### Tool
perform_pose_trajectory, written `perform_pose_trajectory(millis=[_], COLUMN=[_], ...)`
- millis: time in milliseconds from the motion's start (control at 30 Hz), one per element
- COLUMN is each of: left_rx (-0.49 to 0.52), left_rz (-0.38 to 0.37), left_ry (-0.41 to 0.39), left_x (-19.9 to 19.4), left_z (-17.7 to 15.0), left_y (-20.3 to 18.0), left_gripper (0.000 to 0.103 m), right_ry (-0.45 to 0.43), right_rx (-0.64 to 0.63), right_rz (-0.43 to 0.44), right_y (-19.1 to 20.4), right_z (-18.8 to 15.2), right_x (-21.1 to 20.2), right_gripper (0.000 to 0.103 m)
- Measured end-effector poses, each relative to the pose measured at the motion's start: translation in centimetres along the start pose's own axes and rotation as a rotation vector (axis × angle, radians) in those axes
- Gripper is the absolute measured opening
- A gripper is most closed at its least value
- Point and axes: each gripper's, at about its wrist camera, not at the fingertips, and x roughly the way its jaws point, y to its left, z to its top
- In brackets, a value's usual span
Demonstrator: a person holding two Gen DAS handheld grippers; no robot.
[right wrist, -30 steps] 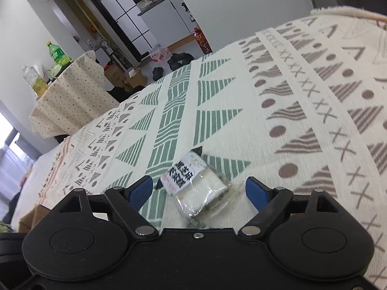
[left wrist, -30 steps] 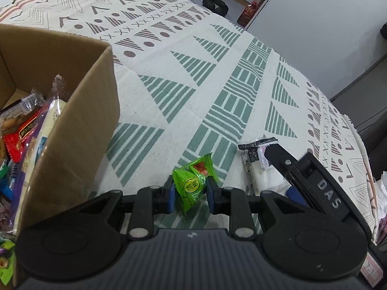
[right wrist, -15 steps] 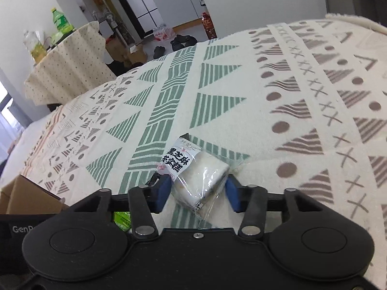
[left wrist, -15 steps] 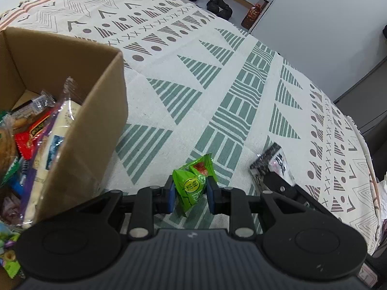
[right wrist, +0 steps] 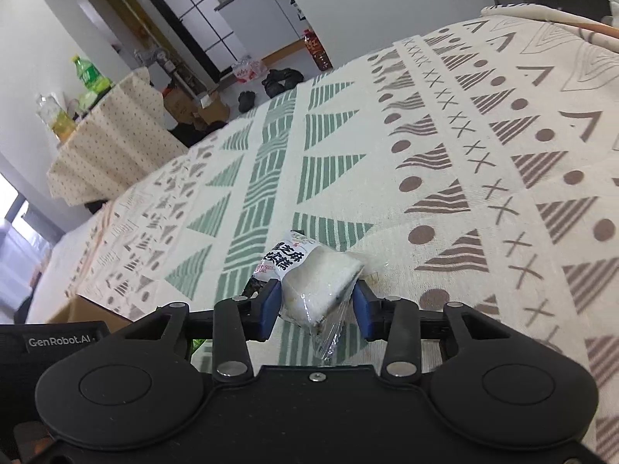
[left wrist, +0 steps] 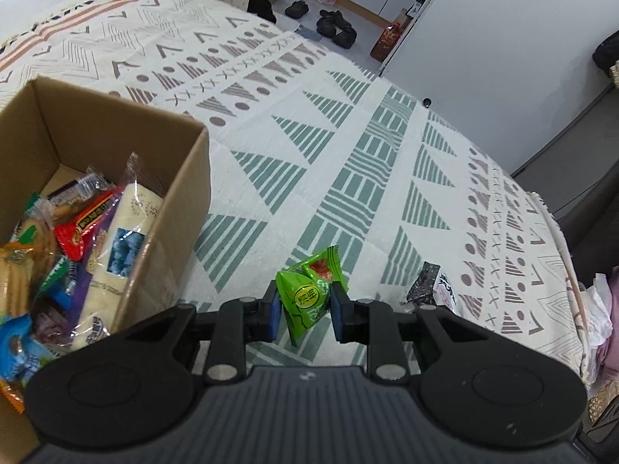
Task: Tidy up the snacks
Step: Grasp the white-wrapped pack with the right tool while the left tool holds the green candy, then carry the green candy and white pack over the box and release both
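Observation:
My left gripper [left wrist: 303, 311] is shut on a green snack packet [left wrist: 307, 295] and holds it above the patterned cloth, just right of an open cardboard box [left wrist: 170, 208] that holds several wrapped snacks [left wrist: 77, 228]. My right gripper [right wrist: 315, 303] is shut on a clear-wrapped white cake with a black-and-white label [right wrist: 313, 278], lifted slightly off the cloth. That cake also shows in the left wrist view [left wrist: 435, 288], to the right of my left gripper. A corner of the box [right wrist: 89, 307] shows at the left in the right wrist view.
The patterned cloth [left wrist: 348, 162] covers the whole work surface. Beyond its far edge are shoes [left wrist: 332, 27] and a bottle [left wrist: 389, 38] on the floor. A small table with bottles [right wrist: 100, 131] stands far left in the right wrist view.
My right gripper has closed on the white cake and raised it off the cloth. My left gripper has risen with the green packet, so more of the box's inside shows.

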Motion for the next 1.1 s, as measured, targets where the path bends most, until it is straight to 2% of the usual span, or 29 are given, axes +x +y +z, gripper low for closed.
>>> perform_pose_trajectory(millis=[667,1100], left_rx=[0.004,-0.06], left_rz=[-0.036,-0.044], left_ry=[-0.094,-0.153], left_x=[-7.3,-11.0], left_z=[0.3,2.0], left_y=[1.3,5.8], left_gripper=[0.025,0.025], right_ry=[-0.09,-0.082], right_rx=[0.136,0.118], right_rz=[0.124,0.19], right_y=[1.3,4.2], right_z=[-1.3,-2.7], right_x=[-5.5,-5.9], right_gripper=[0.035,0.032])
